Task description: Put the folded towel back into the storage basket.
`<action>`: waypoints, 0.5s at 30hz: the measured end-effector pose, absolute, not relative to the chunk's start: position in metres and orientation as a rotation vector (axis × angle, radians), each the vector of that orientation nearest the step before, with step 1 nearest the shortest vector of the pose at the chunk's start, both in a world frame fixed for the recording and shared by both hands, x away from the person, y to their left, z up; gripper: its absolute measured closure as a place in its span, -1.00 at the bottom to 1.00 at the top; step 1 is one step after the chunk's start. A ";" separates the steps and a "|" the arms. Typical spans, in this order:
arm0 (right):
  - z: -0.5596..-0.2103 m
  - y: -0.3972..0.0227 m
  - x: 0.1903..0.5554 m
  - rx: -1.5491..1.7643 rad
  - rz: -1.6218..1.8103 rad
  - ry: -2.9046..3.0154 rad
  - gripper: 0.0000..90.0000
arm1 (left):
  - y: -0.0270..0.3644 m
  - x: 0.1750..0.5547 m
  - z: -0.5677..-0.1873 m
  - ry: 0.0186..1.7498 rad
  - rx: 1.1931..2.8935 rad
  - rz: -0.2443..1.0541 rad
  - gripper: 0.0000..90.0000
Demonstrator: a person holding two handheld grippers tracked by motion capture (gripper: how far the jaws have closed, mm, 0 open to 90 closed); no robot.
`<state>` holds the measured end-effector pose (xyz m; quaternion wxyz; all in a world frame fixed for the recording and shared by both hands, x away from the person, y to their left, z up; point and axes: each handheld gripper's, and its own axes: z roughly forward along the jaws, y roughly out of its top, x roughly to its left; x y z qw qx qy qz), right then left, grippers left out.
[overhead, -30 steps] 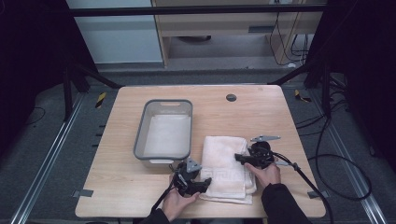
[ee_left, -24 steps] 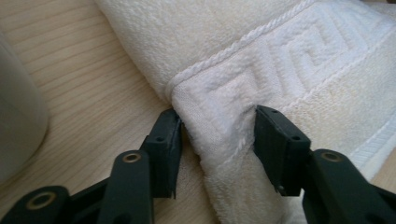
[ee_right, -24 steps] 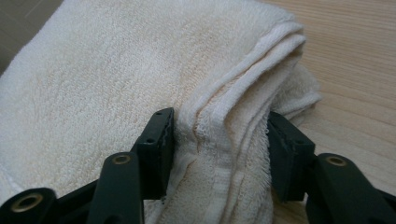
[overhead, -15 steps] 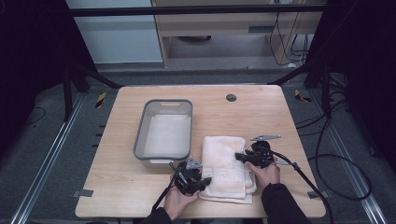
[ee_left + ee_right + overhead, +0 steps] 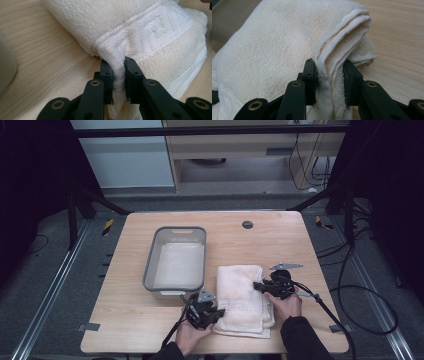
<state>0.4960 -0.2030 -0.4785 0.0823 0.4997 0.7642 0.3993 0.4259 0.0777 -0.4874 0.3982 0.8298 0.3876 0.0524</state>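
High view: folded towel pinched from both sides

Folded white towel lying flat on the near-centre of the wooden table, just right of a grey plastic bin and close beside it. Woven border band and corded edge at the towel's near-left corner, seen in the left gripper view.

Left gripper at that near-left corner, clenched on a raised fold of the towel; in the left gripper view a pinch of cloth squeezed between the two black jaws, lifted slightly off the wood. Left hand behind it, coming in from the bottom edge.

Right gripper at the towel's right edge, grasping it as well; in the right gripper view several stacked layers of the towel held between the jaws, the folded edge bulging above them. Right hand and dark sleeve behind, with a black cable trailing off to the right over the table edge.

Farther out: a small dark round grommet near the table's far edge, grey carpeted floor around the table.
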 end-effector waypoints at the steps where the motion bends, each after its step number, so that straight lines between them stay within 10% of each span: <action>1: -0.477 -0.203 0.495 1.493 1.189 2.284 0.52 | 0.078 0.425 -0.486 0.974 2.100 0.133 0.75; 15: -0.448 -0.210 0.480 1.422 1.282 2.224 0.52 | 0.086 0.417 -0.461 0.913 2.047 0.153 0.76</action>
